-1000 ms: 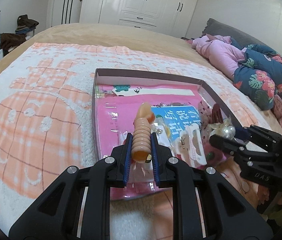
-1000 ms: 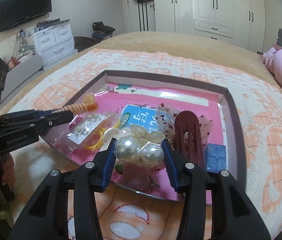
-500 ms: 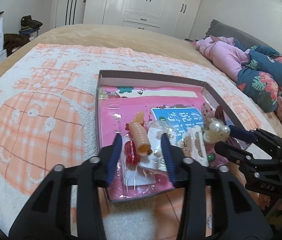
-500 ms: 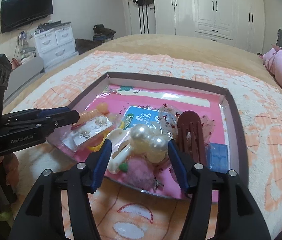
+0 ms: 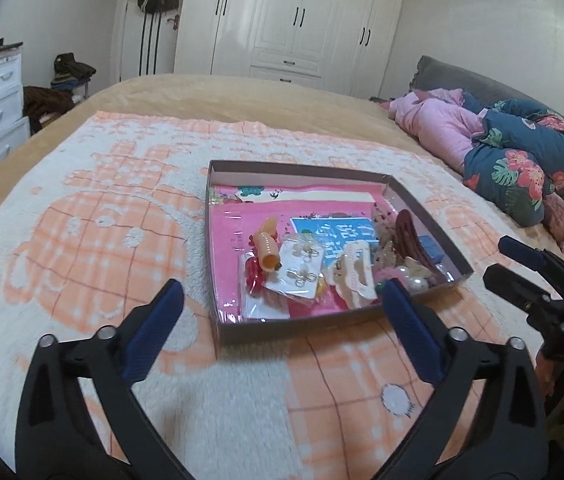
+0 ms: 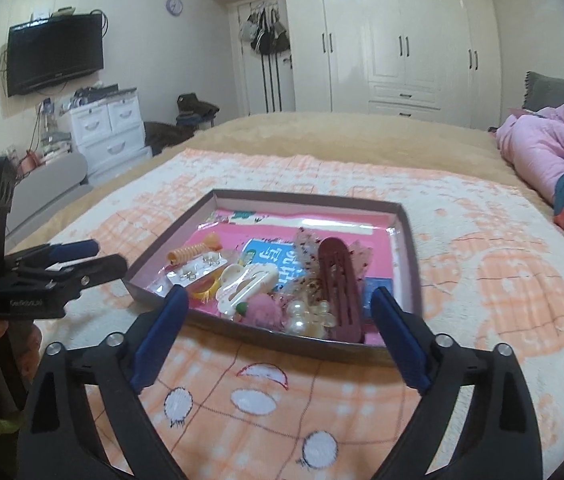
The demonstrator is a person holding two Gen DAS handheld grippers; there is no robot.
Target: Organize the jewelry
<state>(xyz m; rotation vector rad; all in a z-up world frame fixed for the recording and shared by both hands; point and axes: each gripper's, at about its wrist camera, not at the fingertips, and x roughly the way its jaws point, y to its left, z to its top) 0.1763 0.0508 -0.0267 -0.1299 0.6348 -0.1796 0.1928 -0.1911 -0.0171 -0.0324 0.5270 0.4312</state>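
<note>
On the fleecy blanket (image 5: 82,240), both claws (image 5: 278,312) (image 6: 282,336) are opening empty before a shallow, seemingly cardboard tray (image 5: 293,326).

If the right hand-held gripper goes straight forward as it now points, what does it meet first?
Probably the near wall of the box, just in front of the pearl hair clip. The right hand-held gripper is opening and holds nothing; depth is uncertain.
</note>
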